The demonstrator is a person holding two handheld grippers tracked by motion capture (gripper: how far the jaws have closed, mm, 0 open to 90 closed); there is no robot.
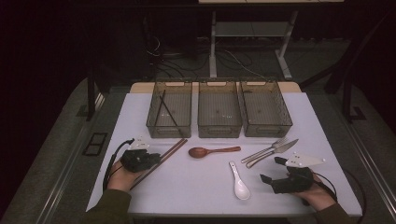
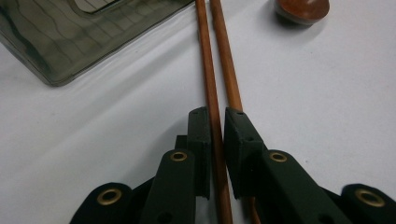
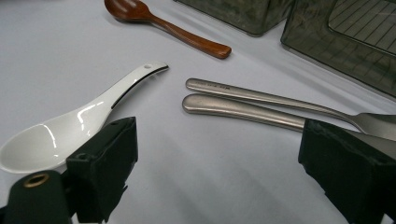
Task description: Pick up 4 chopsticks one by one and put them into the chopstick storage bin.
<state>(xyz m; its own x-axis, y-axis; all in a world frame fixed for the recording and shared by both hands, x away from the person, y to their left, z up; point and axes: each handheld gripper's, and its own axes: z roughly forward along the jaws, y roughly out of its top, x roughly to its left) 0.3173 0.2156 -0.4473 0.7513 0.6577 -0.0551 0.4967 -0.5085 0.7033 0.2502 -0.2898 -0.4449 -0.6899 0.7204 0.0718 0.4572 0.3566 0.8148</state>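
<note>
Two brown wooden chopsticks lie side by side on the white table, below the left bin. My left gripper is over their near half. In the left gripper view its jaws press on the left chopstick, while the right chopstick runs under the right jaw. My right gripper is held wide open at the table's near right. In the right gripper view it stands between a white ceramic spoon and the handles of a metal fork and knife, touching neither.
Three clear grey bins stand in a row at the back; the left one holds dark chopsticks. A wooden spoon lies mid-table, with the white spoon in front of it and the fork and knife to its right.
</note>
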